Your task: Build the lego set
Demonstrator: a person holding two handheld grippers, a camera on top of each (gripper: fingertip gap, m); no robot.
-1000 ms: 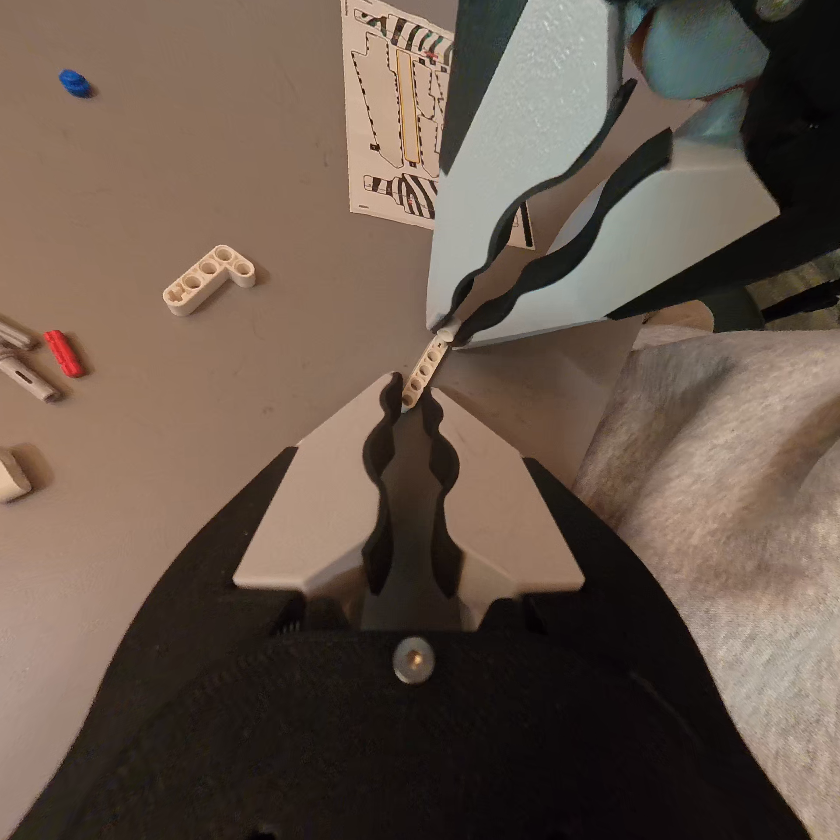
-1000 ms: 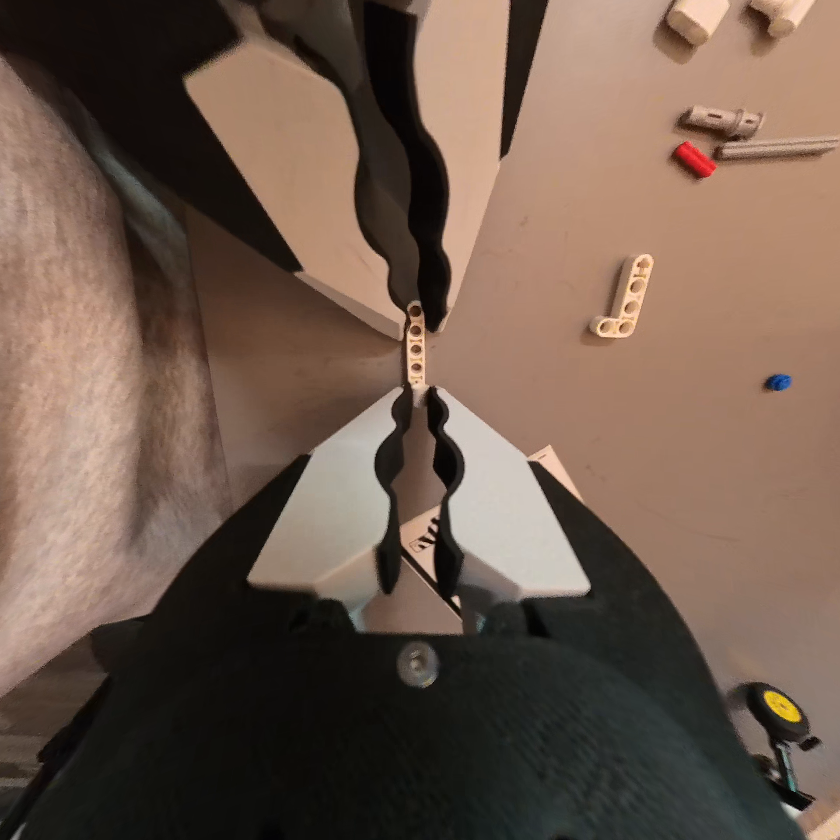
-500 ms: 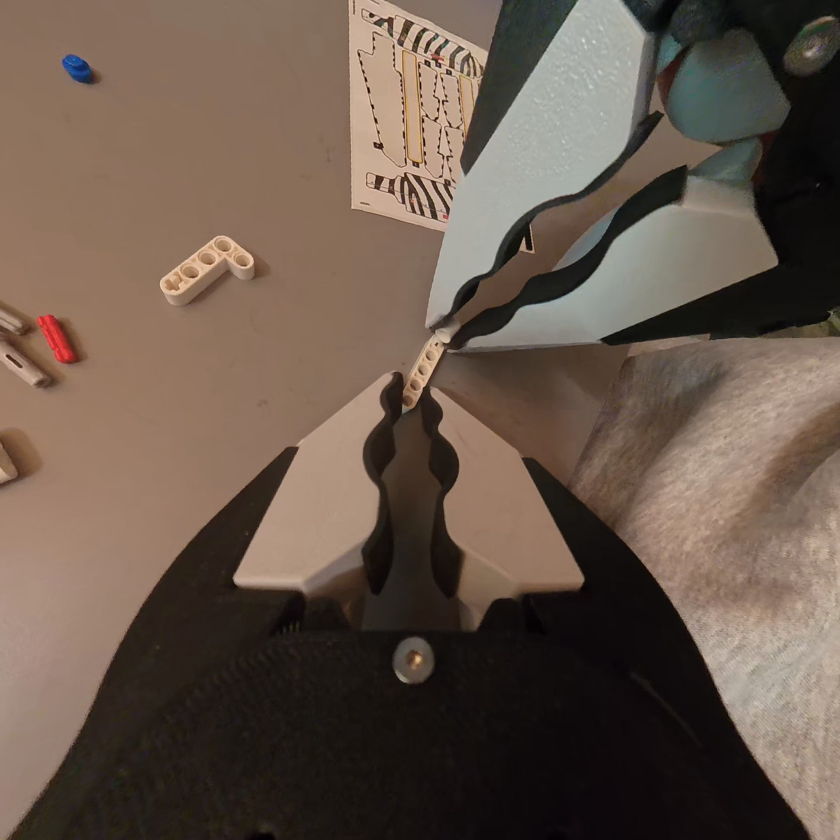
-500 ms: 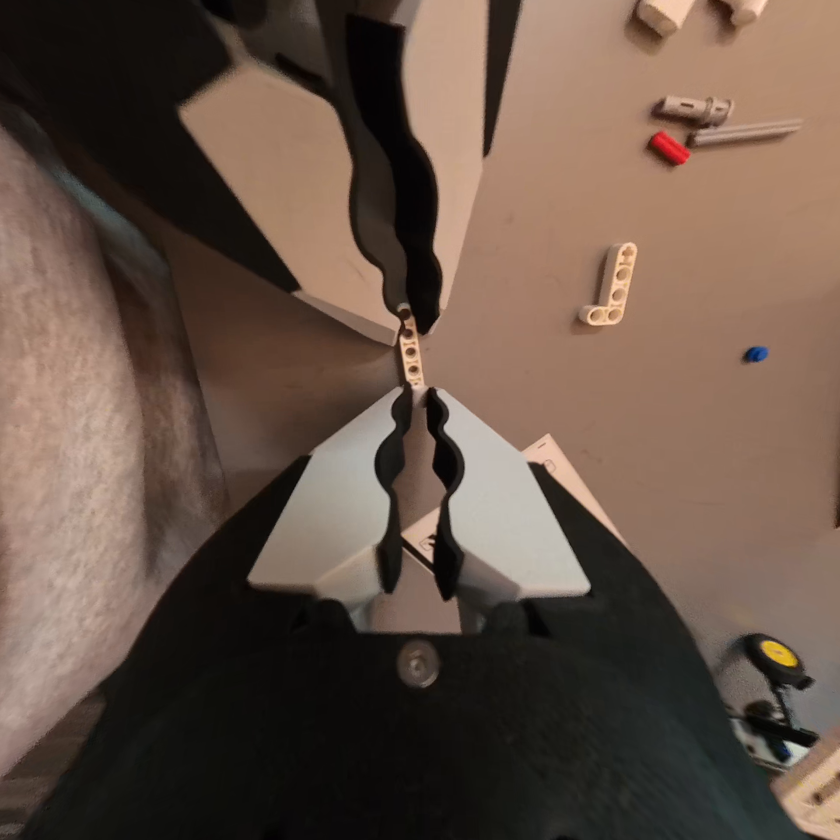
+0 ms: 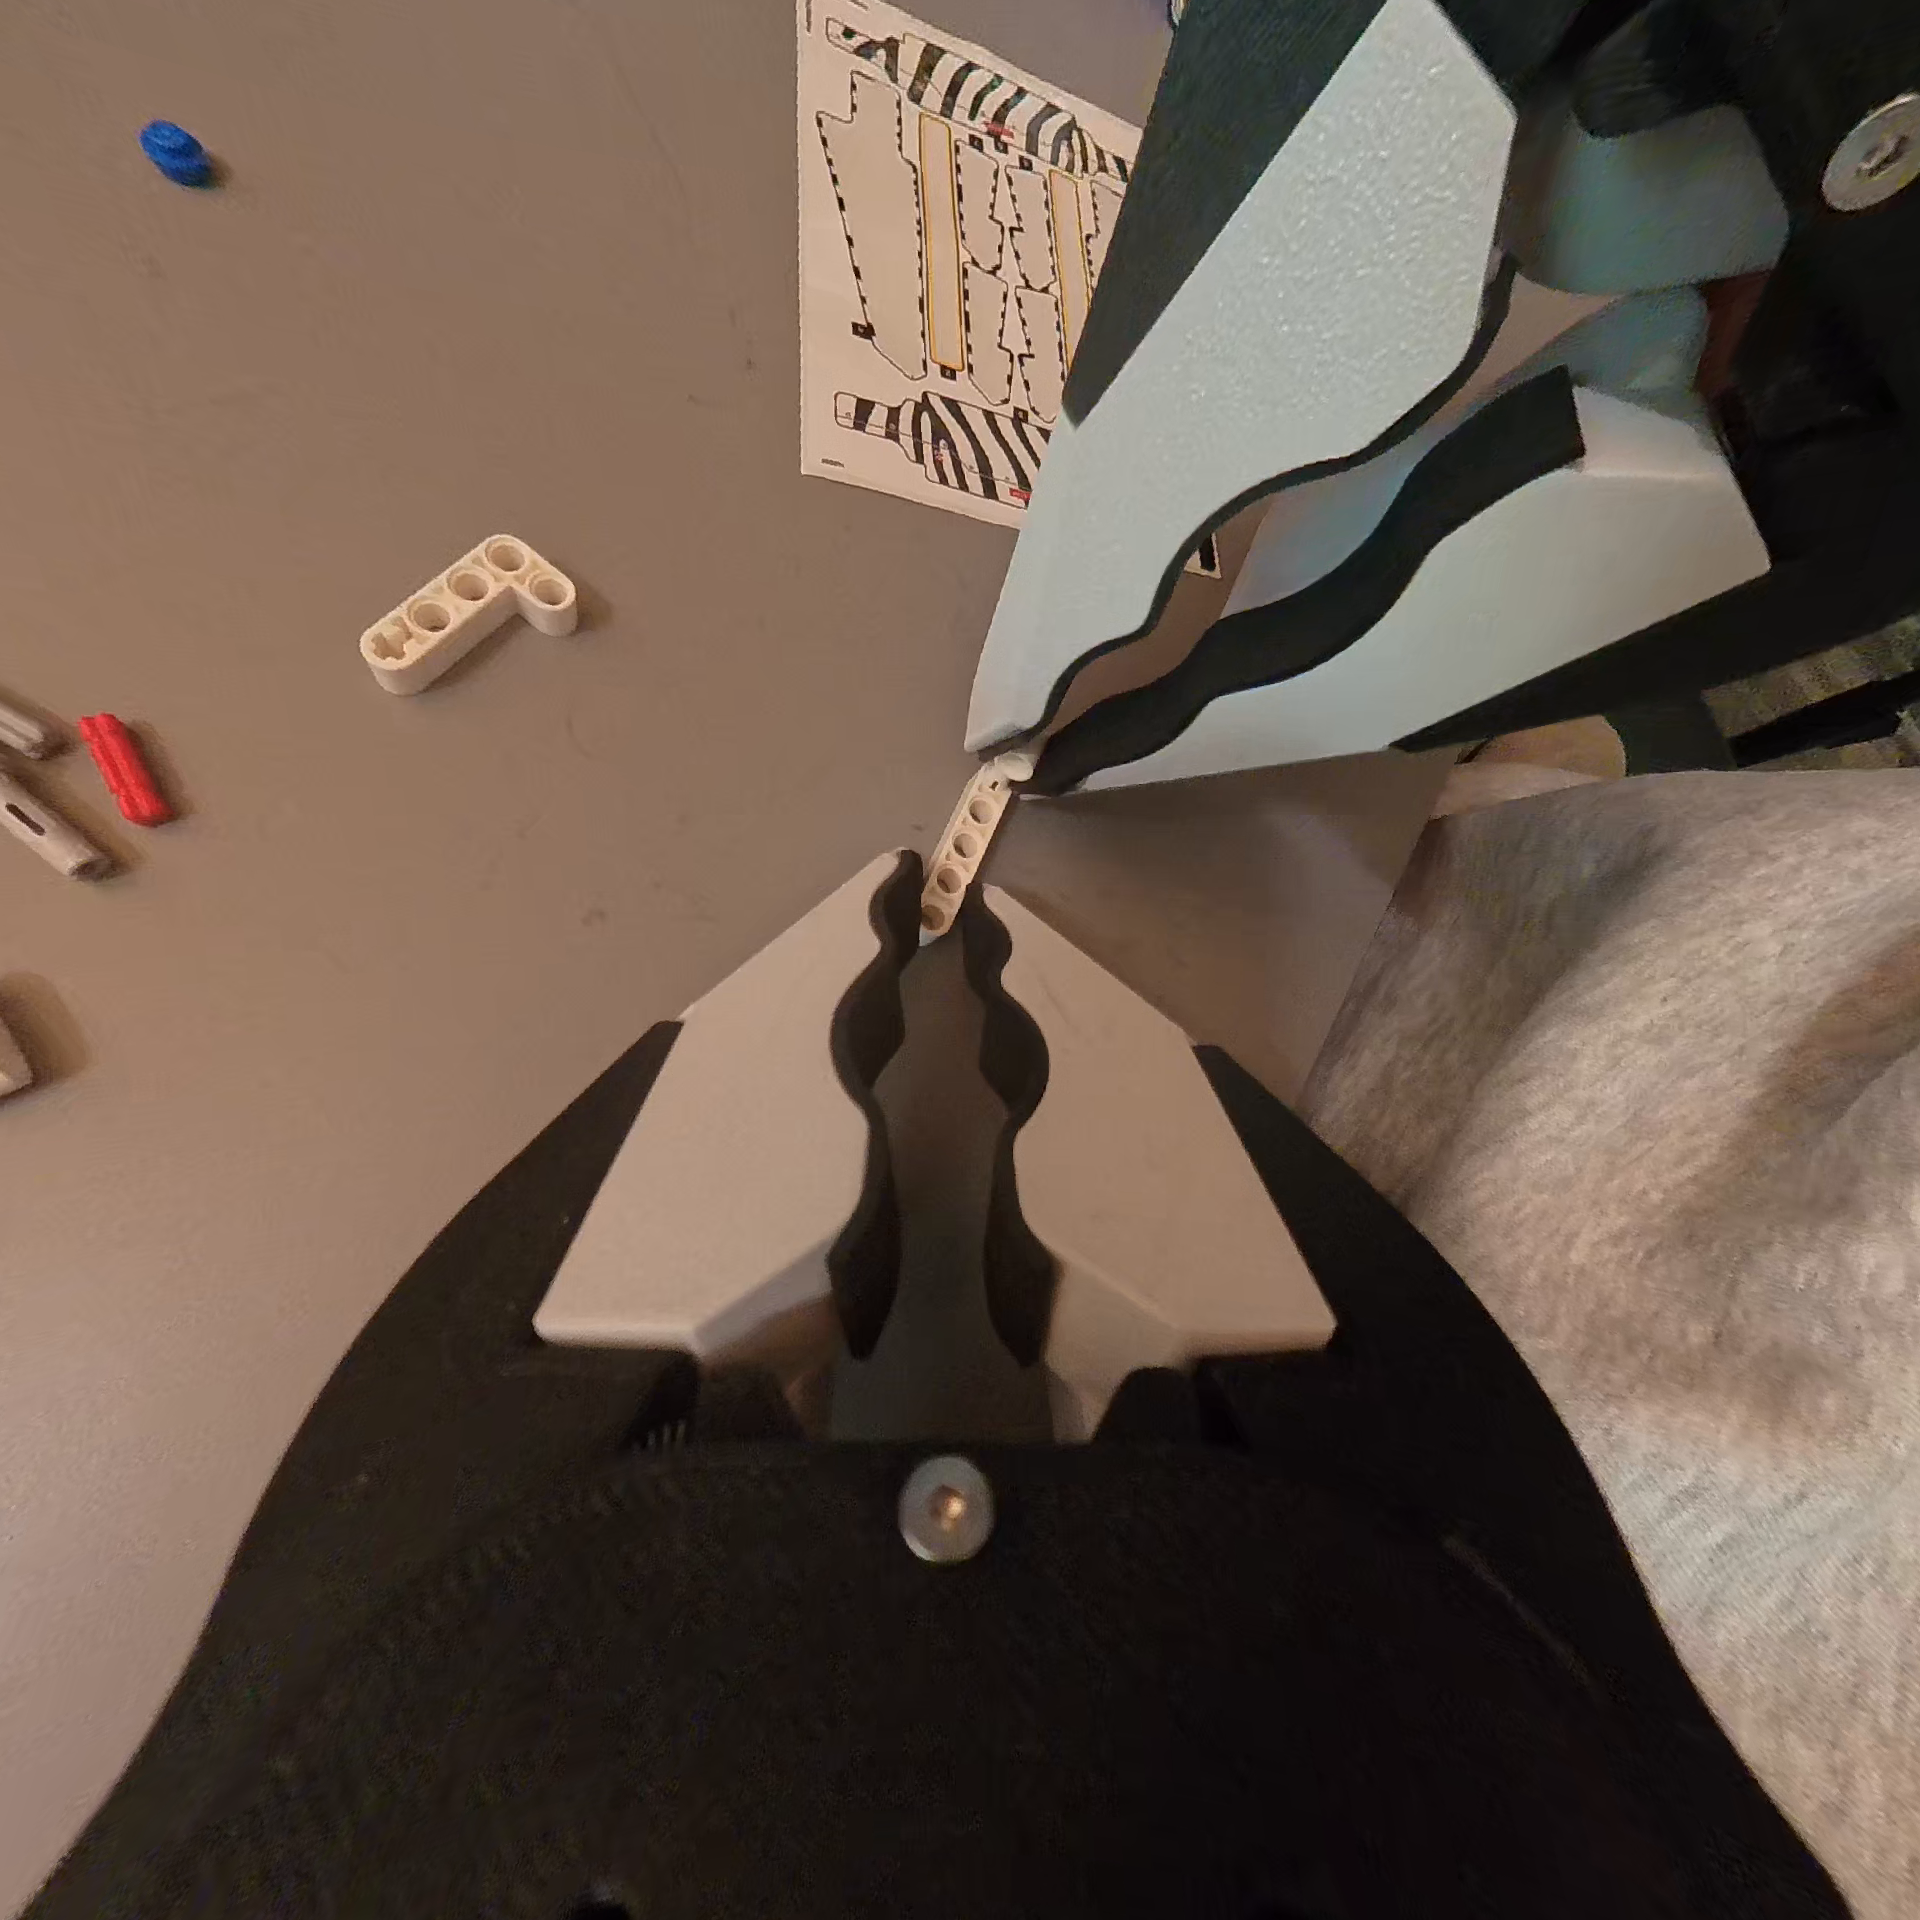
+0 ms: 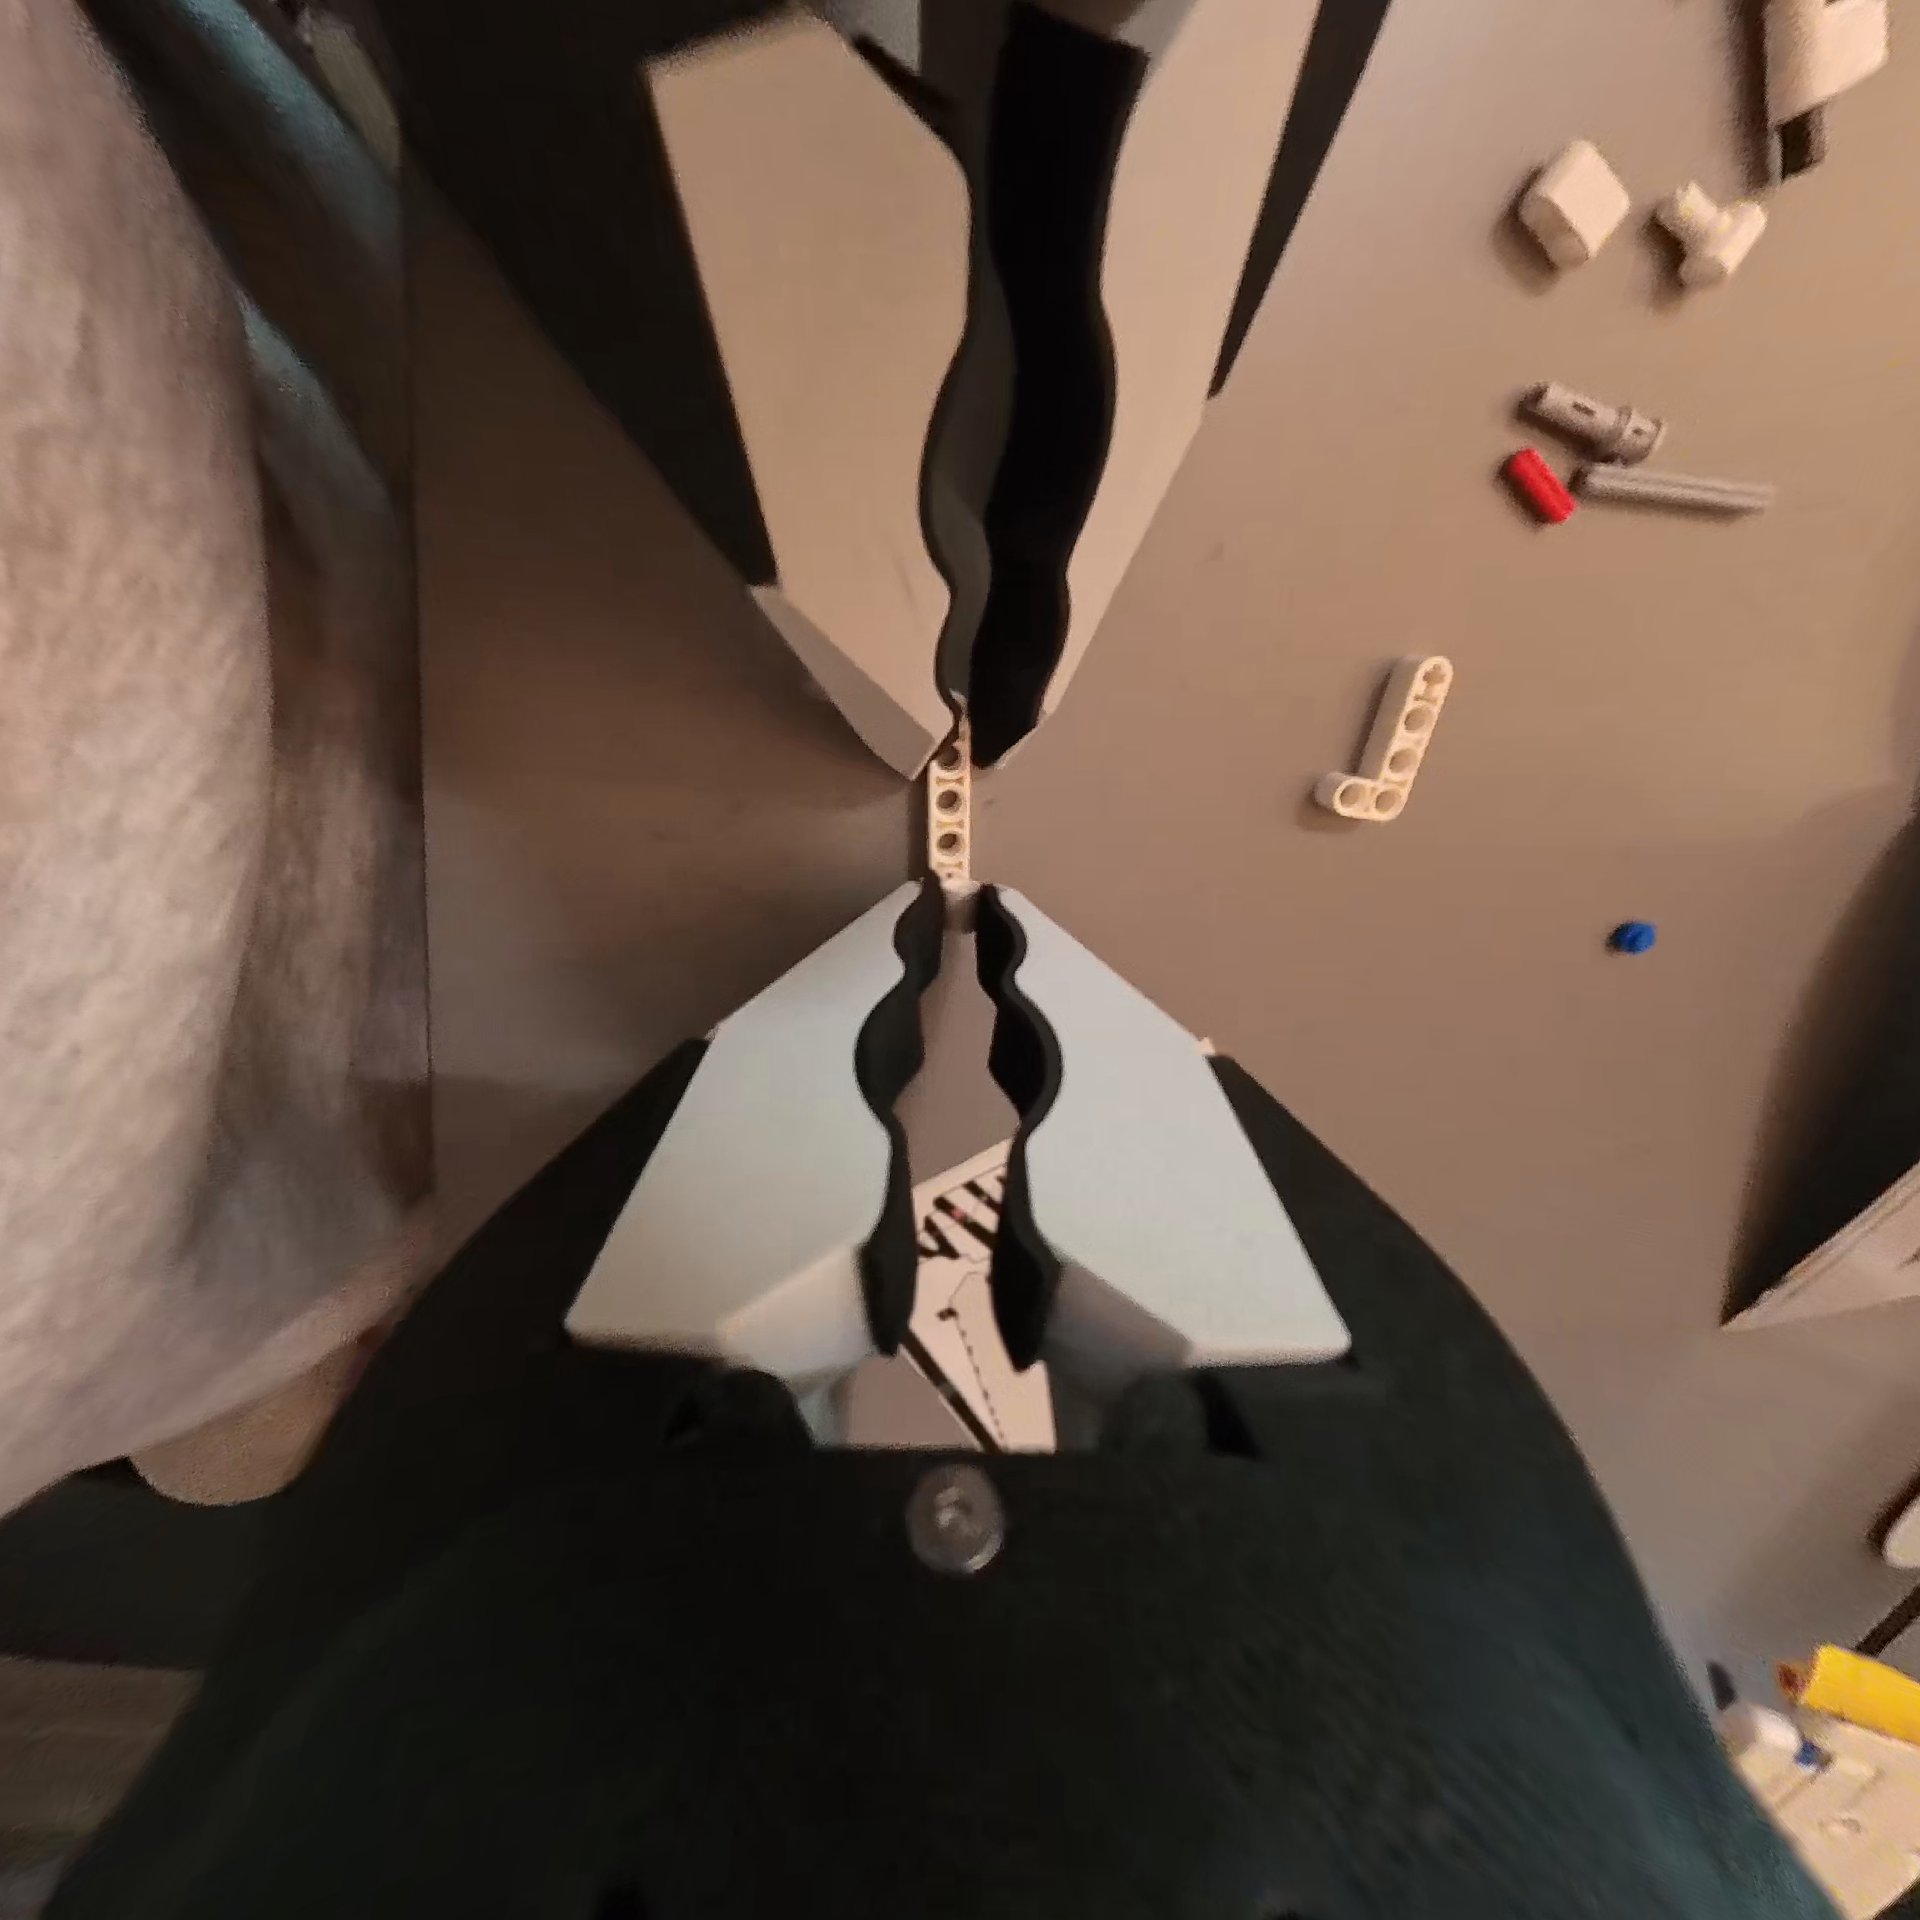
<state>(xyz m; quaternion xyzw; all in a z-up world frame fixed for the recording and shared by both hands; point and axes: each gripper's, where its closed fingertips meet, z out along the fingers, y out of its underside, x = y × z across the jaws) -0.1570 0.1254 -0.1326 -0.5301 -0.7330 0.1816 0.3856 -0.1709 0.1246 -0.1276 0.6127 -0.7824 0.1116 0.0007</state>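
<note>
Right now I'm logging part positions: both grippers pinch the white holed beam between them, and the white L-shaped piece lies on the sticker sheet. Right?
Not quite. The left gripper and right gripper do pinch the white holed beam, but the white L-shaped piece lies on the bare grey table, apart from the sticker sheet. The left wrist view shows it.

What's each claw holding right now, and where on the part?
Both grip one white holed beam, one at each end: left claw on the near end, right claw on the far end.
</note>
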